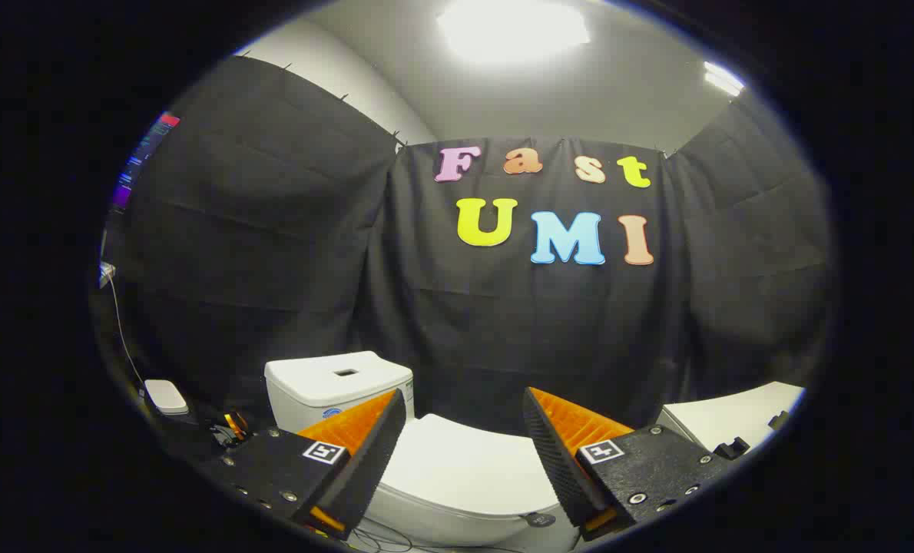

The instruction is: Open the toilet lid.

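Tool [465,403] fingers spread, empty; closed toilet lid [465,468] below.

A black cloth wall [273,253] is hung around the booth, under a pale ceiling with a bright rectangular ceiling light [512,31]. A small white rounded box [166,396] is seen low by the cloth, with a thin white cable [123,330] above it. A flat white surface [733,418] carries small black pieces [733,448], possibly clips.

Hand-held gripper [465,407] fingers spread apart above the closed toilet lid [468,468].
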A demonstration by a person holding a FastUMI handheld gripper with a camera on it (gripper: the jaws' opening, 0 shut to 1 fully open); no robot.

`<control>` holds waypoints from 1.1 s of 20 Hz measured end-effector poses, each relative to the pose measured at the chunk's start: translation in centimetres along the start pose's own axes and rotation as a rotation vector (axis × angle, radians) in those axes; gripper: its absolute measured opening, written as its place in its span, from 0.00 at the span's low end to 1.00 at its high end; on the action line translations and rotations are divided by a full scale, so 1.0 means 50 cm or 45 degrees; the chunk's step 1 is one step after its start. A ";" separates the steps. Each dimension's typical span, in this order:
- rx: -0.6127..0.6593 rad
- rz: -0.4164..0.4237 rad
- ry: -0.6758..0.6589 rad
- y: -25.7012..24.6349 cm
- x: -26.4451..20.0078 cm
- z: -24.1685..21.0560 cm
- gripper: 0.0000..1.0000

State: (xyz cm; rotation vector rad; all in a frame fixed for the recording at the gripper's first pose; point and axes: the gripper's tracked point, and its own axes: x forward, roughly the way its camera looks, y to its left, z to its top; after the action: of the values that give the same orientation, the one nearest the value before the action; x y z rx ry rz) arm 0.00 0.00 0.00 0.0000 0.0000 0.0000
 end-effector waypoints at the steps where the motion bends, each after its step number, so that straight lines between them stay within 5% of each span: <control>1: 0.001 -0.001 0.000 -0.001 0.001 -0.001 0.95; 22: 0.073 -0.115 -0.027 -0.060 -0.002 0.002 0.95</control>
State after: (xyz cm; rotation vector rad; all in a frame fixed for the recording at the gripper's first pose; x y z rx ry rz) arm -0.08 -3.01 0.09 0.0570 -0.0212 -0.0901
